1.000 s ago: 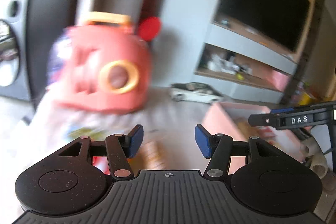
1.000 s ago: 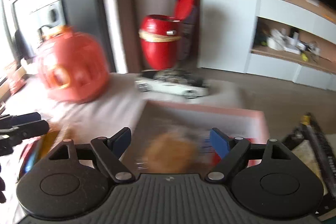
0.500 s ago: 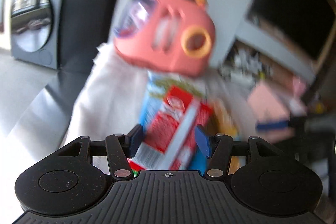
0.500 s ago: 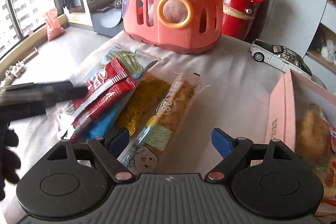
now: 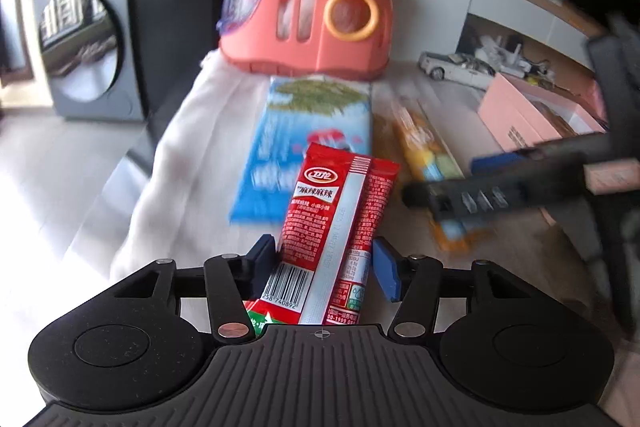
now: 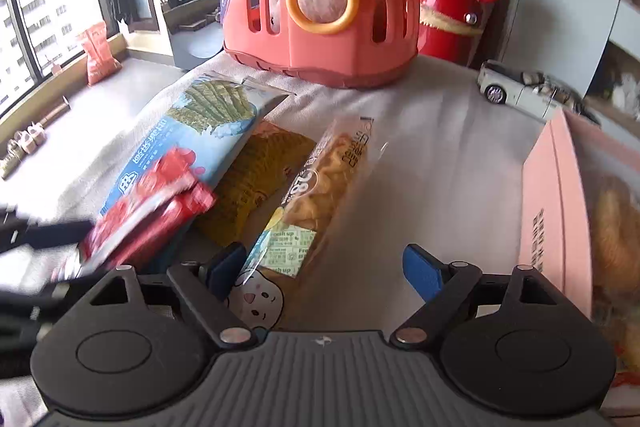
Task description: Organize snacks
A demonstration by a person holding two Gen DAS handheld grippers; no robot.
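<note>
A red snack packet sits between the blue pads of my left gripper, which is closed on its sides and holds it above the cloth; it shows blurred in the right wrist view. A blue seaweed snack bag, a yellow packet and a long clear bread packet lie on the cloth. My right gripper is open, with the bread packet's near end by its left pad. A pink box holding bread stands at the right.
A coral toy carrier stands at the back of the cloth-covered table. A white toy car and a red bin are at the back right. A washing machine stands off to the left beyond the table's edge.
My left gripper has swung down to the snacks, closed on the red packet and lifted it. My right gripper has turned from the pink box to the bread packet.
</note>
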